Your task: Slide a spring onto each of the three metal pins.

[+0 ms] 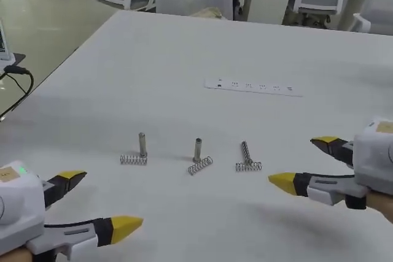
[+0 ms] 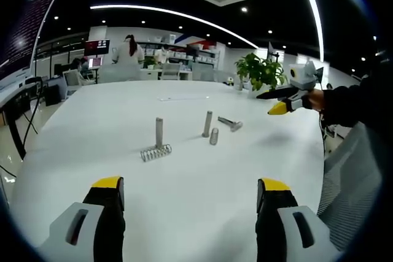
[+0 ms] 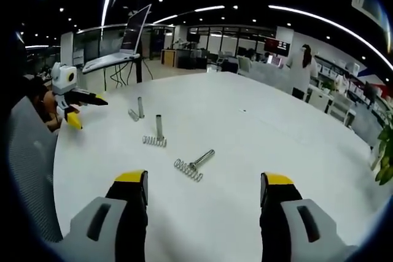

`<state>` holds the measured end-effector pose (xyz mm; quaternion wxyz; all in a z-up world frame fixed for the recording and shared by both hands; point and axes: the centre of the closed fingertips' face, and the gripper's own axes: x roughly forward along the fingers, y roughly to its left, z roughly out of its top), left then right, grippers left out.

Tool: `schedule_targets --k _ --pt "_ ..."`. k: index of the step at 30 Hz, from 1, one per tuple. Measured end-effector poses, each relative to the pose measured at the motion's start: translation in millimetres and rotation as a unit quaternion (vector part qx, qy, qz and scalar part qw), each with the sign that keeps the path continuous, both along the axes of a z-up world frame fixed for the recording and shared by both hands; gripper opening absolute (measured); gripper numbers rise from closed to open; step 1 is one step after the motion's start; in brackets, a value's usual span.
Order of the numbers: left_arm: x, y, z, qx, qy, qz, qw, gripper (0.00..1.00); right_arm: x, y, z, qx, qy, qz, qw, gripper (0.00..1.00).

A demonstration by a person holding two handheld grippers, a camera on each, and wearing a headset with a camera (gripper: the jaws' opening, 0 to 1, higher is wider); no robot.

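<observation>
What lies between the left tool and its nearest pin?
A loose spring lying at the foot of that upright pin; otherwise bare table, seen in the left gripper view.

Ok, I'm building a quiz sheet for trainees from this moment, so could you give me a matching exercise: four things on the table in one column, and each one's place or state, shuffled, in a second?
Things
1. left pin
2. right pin
3. power strip
4. middle spring

Place or state
A. lying beyond the row of pins
B. tipped over, not standing
C. standing upright
D. lying slantwise at the foot of the middle pin

Pairs: 1-C, 2-B, 3-A, 4-D
</observation>
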<state>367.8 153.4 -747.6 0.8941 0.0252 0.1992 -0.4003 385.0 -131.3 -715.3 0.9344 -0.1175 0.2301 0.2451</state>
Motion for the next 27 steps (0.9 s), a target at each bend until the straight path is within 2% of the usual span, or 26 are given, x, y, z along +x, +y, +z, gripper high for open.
schedule_targets --k 19,27 --pt "-0.6 0.6 -0.8 0.001 0.003 0.002 1.0000 0.85 44.4 10.4 -5.0 0.000 0.026 -0.013 0.9996 0.60" --pt "-0.6 -0.6 -0.5 0.000 0.003 0.001 1.0000 0.85 56.8 17.1 -14.3 -0.014 0.039 -0.015 0.9990 0.54"
